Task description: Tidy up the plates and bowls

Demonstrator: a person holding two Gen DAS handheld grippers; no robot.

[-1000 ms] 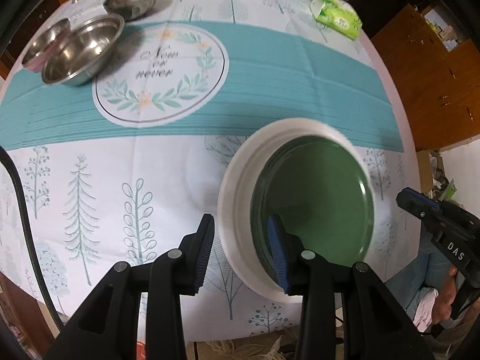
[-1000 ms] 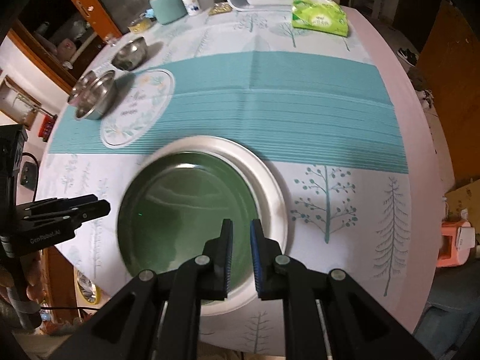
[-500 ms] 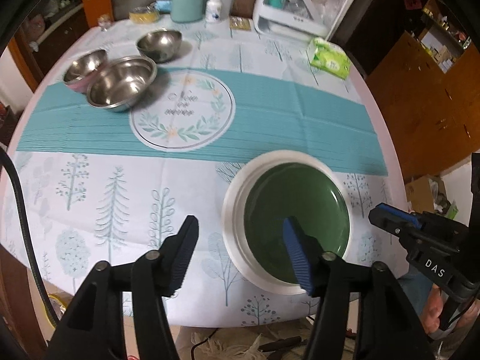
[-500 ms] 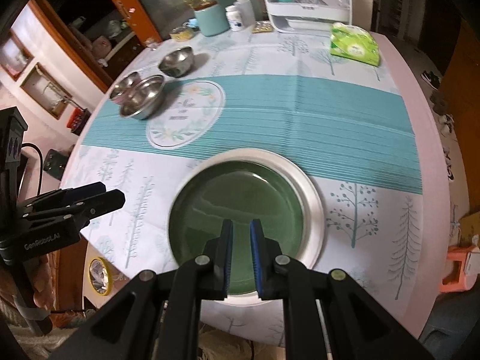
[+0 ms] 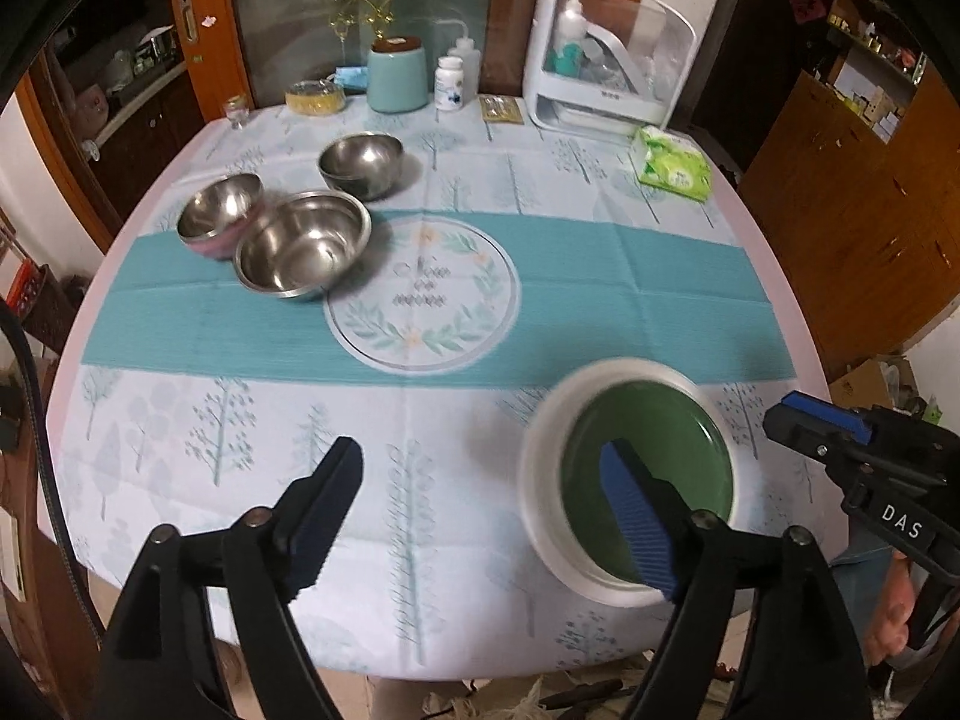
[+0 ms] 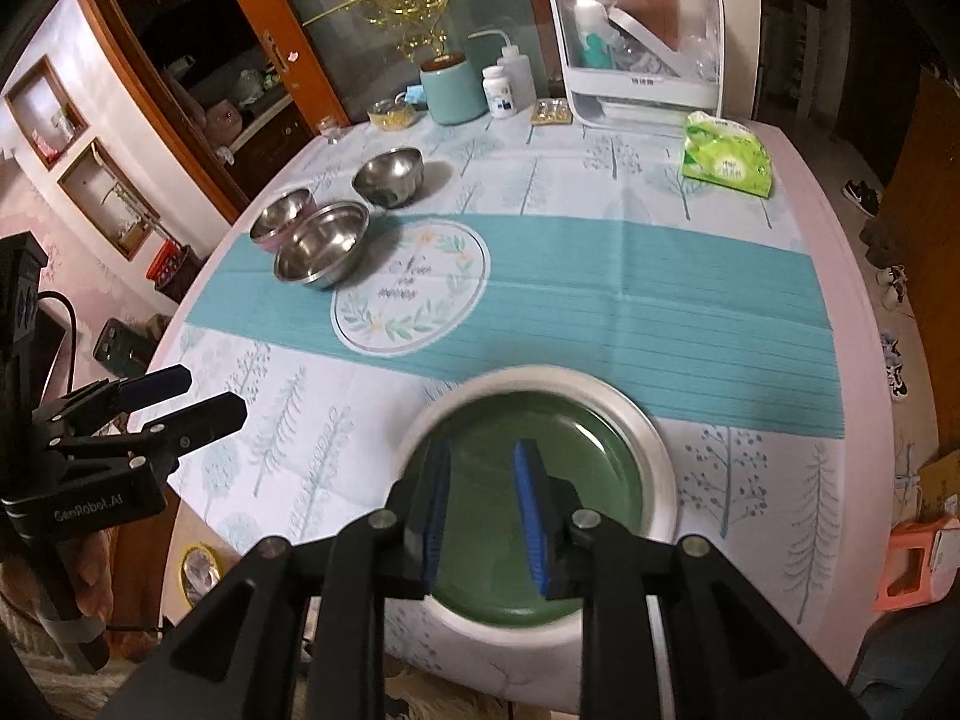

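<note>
— See the left gripper [image 5: 480, 510]? Its jaws are spreading wide, nothing between them but tablecloth [image 5: 372, 480]. The right-hand jaw hangs over the near rim of the white plate [image 5: 543, 516].

— And the green plate [image 5: 648, 456] sits inside the white one, stacked, under and ahead of that jaw. The three steel ones are well ahead of the jaws, off to the left: the pink-sided bowl [image 5: 219, 213], the big bowl [image 5: 300, 249] touching it, and the small bowl [image 5: 360, 162] apart, behind them.

— So what worries you?

— The stack is close to the table's near edge. If either gripper comes down clumsily, I reckon a jaw could clip the white rim and nudge both plates towards the drop.

— And the right gripper [image 6: 480, 516]?

— Its jaws are parting too, empty, held above the green plate's near half. The pads don't touch it, as far as I can tell.

— The bowls look slippery.

— Likely. Round polished steel between two flat pads could squirt out if pinched low on the wall. And the two touching bowls: grab one and the other may get dragged or rattle.

— The tissue pack [image 6: 726, 162] is far off to the right, out of harm's way.
</note>
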